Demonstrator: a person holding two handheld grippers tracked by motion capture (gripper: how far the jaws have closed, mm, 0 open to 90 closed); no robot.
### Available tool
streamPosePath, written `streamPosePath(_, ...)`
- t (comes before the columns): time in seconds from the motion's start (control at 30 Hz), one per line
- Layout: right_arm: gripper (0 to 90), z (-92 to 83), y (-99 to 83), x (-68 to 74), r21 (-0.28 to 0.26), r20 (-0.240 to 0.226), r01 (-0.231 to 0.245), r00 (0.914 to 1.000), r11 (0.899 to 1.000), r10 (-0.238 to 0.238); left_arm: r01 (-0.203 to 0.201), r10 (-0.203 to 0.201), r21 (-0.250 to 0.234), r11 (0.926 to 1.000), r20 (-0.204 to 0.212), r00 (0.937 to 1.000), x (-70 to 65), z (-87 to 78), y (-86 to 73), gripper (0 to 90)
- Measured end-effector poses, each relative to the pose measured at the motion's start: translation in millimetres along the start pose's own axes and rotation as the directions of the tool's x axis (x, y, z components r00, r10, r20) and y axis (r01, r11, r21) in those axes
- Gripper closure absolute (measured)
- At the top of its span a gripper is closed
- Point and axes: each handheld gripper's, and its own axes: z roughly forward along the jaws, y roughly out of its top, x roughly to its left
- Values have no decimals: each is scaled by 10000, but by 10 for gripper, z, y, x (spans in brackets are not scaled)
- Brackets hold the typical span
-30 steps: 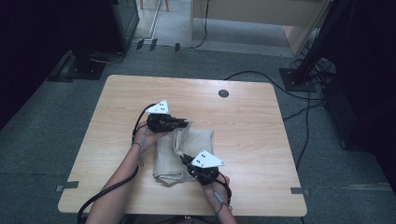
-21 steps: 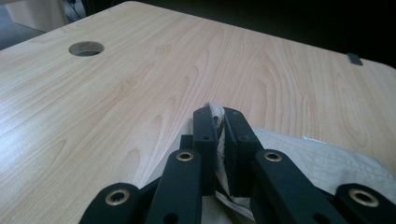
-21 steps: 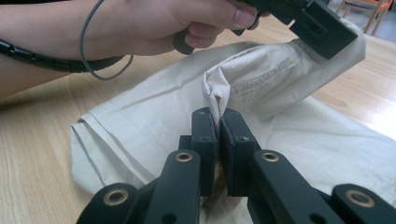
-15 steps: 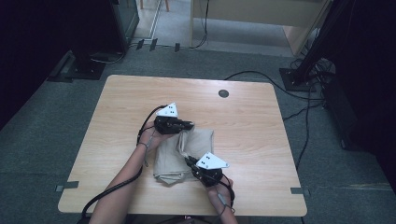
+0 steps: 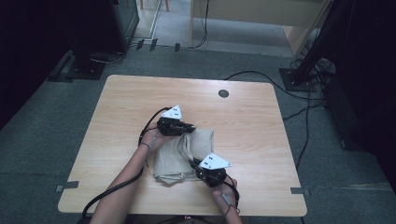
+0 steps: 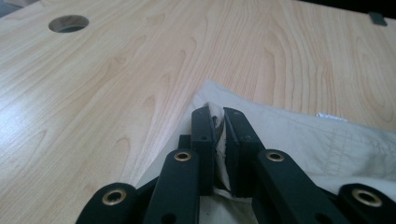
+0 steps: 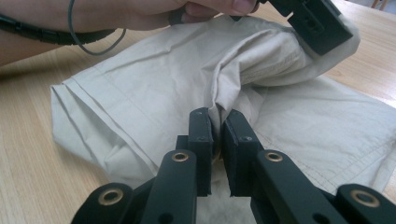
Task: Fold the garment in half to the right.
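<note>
High view: my left claw (image 5: 189,127) and right claw (image 5: 200,167) each pinch the beige folded cotton cloth (image 5: 175,156); keep both pinches level, lay fold flat on wooden table (image 5: 116,102).

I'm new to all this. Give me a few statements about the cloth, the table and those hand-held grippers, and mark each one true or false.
1. The left hand-held gripper pinches a fold of the beige cloth. True.
2. The right hand-held gripper is wide open above bare wood. False: its jaws clamp cloth.
3. The cloth lies spread out flat in one layer. False: it is folded and bunched.
4. The wooden table has a round hole near its far edge. True.
5. The cloth hangs over the table's edge. False: it lies wholly on the tabletop.
</note>
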Motion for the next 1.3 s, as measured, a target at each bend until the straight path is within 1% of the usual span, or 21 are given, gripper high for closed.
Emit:
streamPosePath(0.17, 789, -15, -15, -9, 122, -167, 279, 9995, 9995, -277, 76, -76, 57, 10000, 115, 9999, 12, 28, -13, 820)
streamPosePath(0.33, 762, -47, -28, -53, 97, -244, 189, 9995, 9998, -186, 121, -121, -9, 9999, 158, 9998, 19, 29, -12, 799)
streamPosePath(0.4, 752, -52, -30, -58, 83, -275, 197, 9994, 9998, -195, 133, -131, -57, 9999, 243, 9996, 17, 31, -8, 767)
streamPosePath(0.43, 746, -58, -31, -64, 101, -280, 209, 9994, 9997, -206, 112, -110, -80, 9999, 281, 9995, 16, 34, -7, 767)
streamPosePath(0.5, 717, -68, -33, -77, 117, -313, 182, 9994, 9998, -178, 109, -105, -151, 9998, 239, 9997, 16, 35, -4, 709)
streamPosePath(0.53, 677, -82, -34, -99, 67, -355, 144, 9993, 9999, -141, 278, -273, -285, 9992, 183, 9995, 26, 32, 3, 604)
streamPosePath(0.57, 637, -93, -31, -111, 30, -417, 82, 9991, 10000, -81, 278, -273, -285, 9992, 183, 9995, 26, 32, 3, 549)
streamPosePath(0.6, 606, -102, -29, -122, -24, -487, 45, 9988, 10000, -46, 464, -459, -359, 9983, 145, 9988, 43, 24, 9, 505)
streamPosePath(0.63, 583, -119, -25, -134, -110, -560, -26, 9984, 9999, 20, 574, -564, -450, 9973, 238, 9981, 50, 14, 10, 505)
streamPosePath(0.67, 553, -134, -20, -149, -200, -598, -32, 9982, 9998, 20, 615, -595, -571, 9965, 355, 9976, 55, 0, 16, 486)
streamPosePath(0.7, 529, -153, -11, -165, -269, -543, -86, 9985, 9996, 71, 615, -595, -571, 9965, 355, 9976, 55, 0, 16, 445)
streamPosePath(0.73, 529, -153, -11, -165, -269, -543, -86, 9985, 9996, 71, 584, -560, -676, 9960, 366, 9978, 53, -10, 24, 445)
streamPosePath(0.77, 513, -167, -3, -179, -306, -489, -131, 9987, 9994, 116, 563, -537, -794, 9953, 345, 9980, 49, -23, 36, 391)
streamPosePath(0.83, 496, -191, 13, -213, -448, -437, -175, 9989, 9988, 155, 626, -580, -1085, 9921, 450, 9973, 43, -53, 64, 349)
streamPosePath(0.87, 493, -205, 22, -227, -510, -434, -181, 9989, 9985, 159, 645, -583, -1210, 9906, 536, 9969, 43, -70, 79, 309)
streamPosePath(0.9, 480, -226, 43, -246, -621, -414, -144, 9991, 9980, 118, 609, -527, -1478, 9871, 591, 9969, 26, -116, 118, 305)
streamPosePath(0.93, 480, -226, 43, -246, -621, -414, -144, 9991, 9980, 118, 609, -527, -1478, 9871, 591, 9969, 26, -116, 118, 289)
streamPosePath(1.0, 478, -256, 79, -271, -773, -427, -52, 9991, 9970, 19, 594, -508, -1541, 9863, 593, 9969, 17, -136, 133, 289)
streamPosePath(1.13, 470, -279, 132, -295, -862, -412, 113, 9990, 9962, -149, 435, -366, -1547, 9870, 471, 9982, -23, -190, 166, 284)
streamPosePath(1.23, 470, -288, 172, -310, -957, -511, 130, 9985, 9953, -179, 332, -310, -1439, 9890, 172, 9994, -41, -218, 173, 273)
streamPosePath(1.3, 470, -279, 197, -323, -1038, -768, 37, 9970, 9946, -117, 366, -388, -1164, 9925, -160, 9991, -32, -226, 156, 272)
